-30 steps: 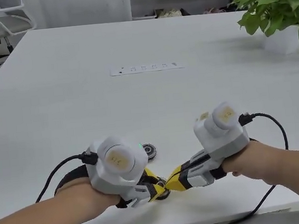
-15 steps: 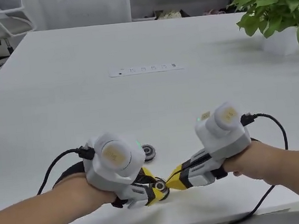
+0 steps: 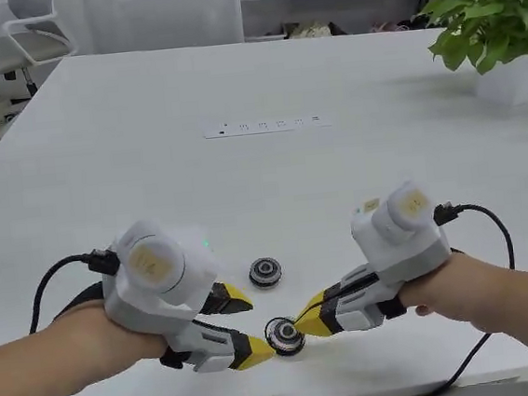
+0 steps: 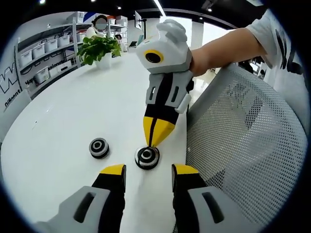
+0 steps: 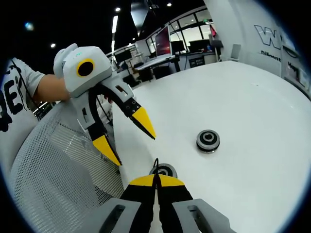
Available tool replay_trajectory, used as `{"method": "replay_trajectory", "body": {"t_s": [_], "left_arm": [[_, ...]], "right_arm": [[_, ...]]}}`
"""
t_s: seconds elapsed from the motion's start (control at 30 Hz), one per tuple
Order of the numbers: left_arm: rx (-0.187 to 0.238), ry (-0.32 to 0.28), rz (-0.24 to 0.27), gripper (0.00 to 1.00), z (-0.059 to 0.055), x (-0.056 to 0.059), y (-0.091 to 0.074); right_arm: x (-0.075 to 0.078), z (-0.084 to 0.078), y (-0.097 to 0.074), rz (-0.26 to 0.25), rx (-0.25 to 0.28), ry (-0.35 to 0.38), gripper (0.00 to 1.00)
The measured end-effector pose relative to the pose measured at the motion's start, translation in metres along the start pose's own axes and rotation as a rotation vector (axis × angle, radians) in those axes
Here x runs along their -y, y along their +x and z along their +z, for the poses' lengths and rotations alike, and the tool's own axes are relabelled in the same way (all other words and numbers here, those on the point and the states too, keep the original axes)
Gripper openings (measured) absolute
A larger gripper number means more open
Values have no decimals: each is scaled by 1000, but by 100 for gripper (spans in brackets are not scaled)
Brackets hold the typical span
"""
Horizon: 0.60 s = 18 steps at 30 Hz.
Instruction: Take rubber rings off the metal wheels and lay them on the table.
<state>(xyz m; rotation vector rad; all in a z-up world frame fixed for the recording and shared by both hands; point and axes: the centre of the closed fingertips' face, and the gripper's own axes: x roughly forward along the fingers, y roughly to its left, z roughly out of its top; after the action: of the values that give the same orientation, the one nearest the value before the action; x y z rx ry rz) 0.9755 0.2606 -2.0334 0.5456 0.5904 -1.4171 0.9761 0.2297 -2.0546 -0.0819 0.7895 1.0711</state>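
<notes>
Wide fingers on left gripper (image 3: pixel 250 328) — right gripper (image 3: pixel 300 321) fingers pressed together at near wheel (image 3: pixel 284 336)

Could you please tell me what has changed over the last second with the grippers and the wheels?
The left gripper has drawn back to the left, away from the near metal wheel, and its jaws now stand wide open. The right gripper stays put, jaws shut, tip at that wheel. The far metal wheel and the near one lie where they were on the table.
</notes>
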Motion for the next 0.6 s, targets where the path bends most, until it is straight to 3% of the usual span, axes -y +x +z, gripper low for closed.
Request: {"method": "replay_trajectory", "body": {"t_s": [0.37, 0.6], "left_arm": [[19, -9, 35, 48, -4, -7, -30], [52, -66, 60, 54, -8, -13, -45]], "right_arm": [[-11, 13, 2, 32, 33, 4, 0], [-15, 24, 12, 50, 49, 2, 0]]}}
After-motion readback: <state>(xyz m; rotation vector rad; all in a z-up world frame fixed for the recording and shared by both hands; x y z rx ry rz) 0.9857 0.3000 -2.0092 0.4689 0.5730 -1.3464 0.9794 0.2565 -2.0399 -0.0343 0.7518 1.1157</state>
